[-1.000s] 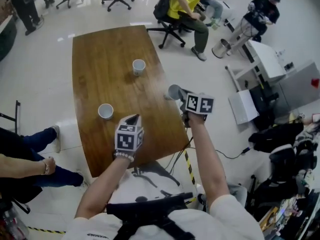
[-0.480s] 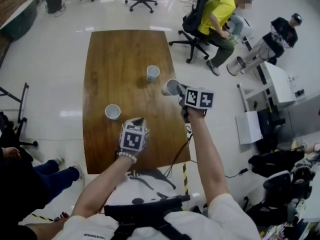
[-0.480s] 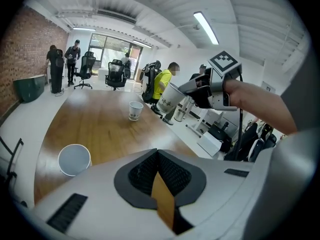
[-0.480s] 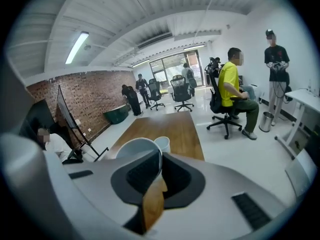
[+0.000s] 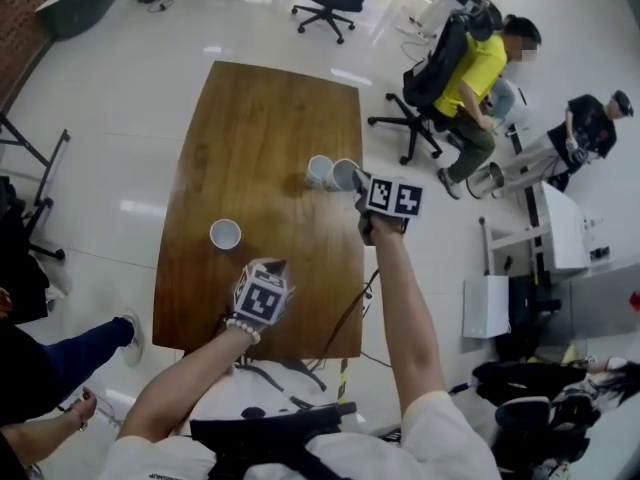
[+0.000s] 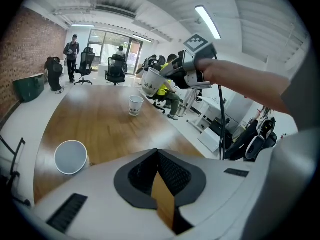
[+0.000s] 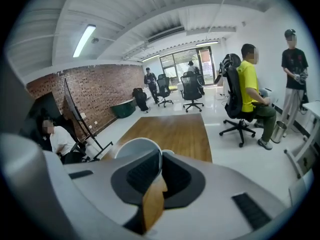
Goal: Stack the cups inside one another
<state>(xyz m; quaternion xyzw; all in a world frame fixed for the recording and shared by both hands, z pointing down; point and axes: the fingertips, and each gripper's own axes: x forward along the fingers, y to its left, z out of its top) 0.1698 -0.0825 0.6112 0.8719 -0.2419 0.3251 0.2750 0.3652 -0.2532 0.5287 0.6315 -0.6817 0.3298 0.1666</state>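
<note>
My left gripper (image 5: 272, 266) hangs over the near end of the table (image 5: 250, 108), jaws together, nothing between them. Just past it stands the near cup (image 5: 225, 234), upright and open. Further out, my right gripper (image 5: 358, 181) is clamped on the tilted cup's (image 5: 345, 174) rim, in the air just beside the far cup (image 5: 319, 170).

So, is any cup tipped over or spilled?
Nothing has spilled. The held cup is tipped sideways only because the right gripper grips its rim in the air, beside the upright cup. The third cup stands upright on the table too.
</note>
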